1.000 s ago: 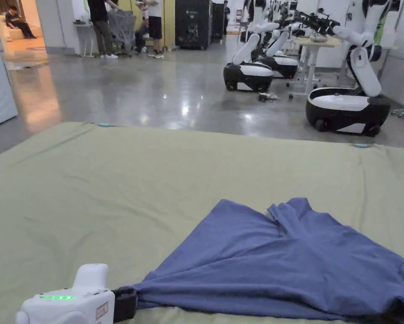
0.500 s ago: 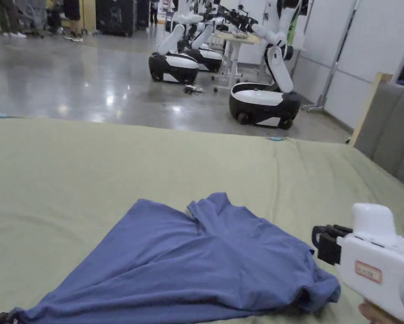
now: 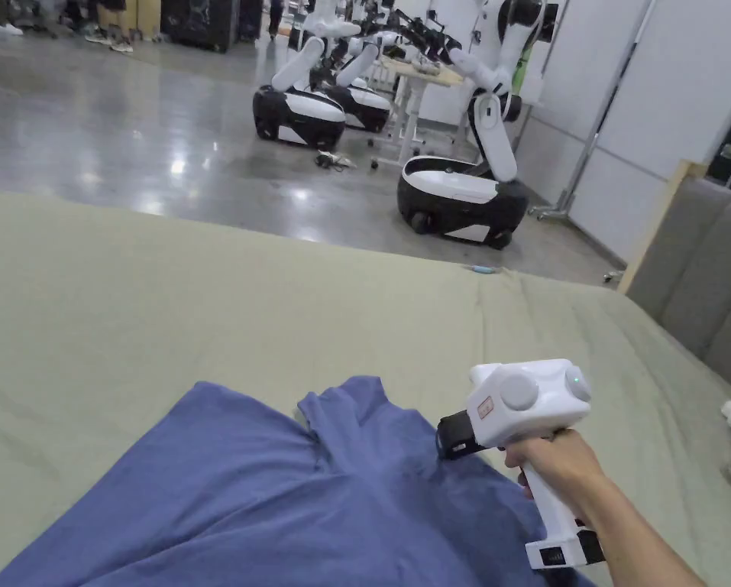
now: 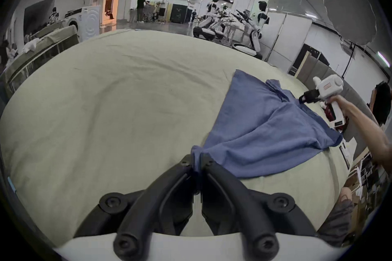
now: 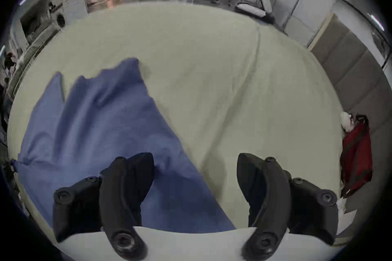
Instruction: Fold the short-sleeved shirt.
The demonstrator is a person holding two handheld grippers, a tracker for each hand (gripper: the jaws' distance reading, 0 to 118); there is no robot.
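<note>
A soft blue shirt (image 4: 265, 130) lies rumpled on the bed (image 4: 127, 106), which has a pale green, faintly creased sheet. The left gripper (image 4: 197, 161) pinches one bunched corner of the shirt between closed jaws, drawing the cloth into a fan of folds. The right gripper (image 5: 195, 161), black jaws spread wide, hovers over the shirt's far edge, holding nothing.

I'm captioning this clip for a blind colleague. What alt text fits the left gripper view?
The left gripper is shut on a bunched corner of a blue shirt spread on a green sheet. Farther right, a hand holds the right gripper over the shirt's far edge.
</note>
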